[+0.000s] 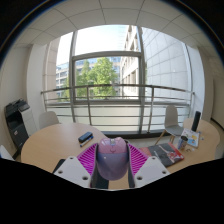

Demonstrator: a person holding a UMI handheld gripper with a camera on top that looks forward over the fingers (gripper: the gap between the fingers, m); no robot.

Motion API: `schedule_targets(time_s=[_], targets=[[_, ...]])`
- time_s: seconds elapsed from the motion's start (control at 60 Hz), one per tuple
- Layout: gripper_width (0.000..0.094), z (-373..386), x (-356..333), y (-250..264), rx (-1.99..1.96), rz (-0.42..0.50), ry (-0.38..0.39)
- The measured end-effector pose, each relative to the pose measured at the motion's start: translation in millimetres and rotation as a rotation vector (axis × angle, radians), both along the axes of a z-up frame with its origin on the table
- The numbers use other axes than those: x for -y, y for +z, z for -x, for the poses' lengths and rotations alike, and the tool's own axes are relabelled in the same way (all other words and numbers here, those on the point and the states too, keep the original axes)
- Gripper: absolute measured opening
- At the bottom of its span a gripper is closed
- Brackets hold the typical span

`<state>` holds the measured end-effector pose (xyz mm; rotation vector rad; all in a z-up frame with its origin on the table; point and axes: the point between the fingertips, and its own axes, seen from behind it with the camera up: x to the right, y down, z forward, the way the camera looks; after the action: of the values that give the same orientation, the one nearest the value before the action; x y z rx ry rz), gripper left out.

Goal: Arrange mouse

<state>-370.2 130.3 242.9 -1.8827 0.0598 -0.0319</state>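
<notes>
A pinkish-purple computer mouse [111, 157] sits between my two fingers, whose magenta pads [88, 158] press against both its sides. My gripper [111, 160] is shut on the mouse and holds it above the round wooden table [55, 145]. The mouse's underside and the table right below it are hidden.
A small dark blue object [86, 137] lies on the table ahead and to the left. Books and a box [170, 151] lie to the right. Chairs [172, 117] stand around the table. A railing [110, 95] and large windows lie beyond.
</notes>
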Motion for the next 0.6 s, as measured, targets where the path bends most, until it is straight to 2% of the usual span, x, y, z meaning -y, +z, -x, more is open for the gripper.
schedule_targets(time_s=[0.083,0.167,0.183,0.2,0.333,0.483,0.533,0.567,0.6], targets=[[0.0422,70,-18,-75,-0.019,0.081,0.064],[0.0424,116,-37,-137,-0.032,0.196,0.090],[0.0423,130,-36,-162,-0.034,0.214,0.087],[0.0424,126,-43,-157,-0.030,0.240,0.089],[0.0462,149,-40,-232,-0.035,0.353,0.086],[0.0555,157,-40,-257,0.014,0.435,0.091],[0.0593,158,-39,-256,0.021,0.428,0.084],[0.0659,157,-37,-249,0.027,0.430,0.079],[0.0772,155,-36,-243,0.034,0.425,0.069]])
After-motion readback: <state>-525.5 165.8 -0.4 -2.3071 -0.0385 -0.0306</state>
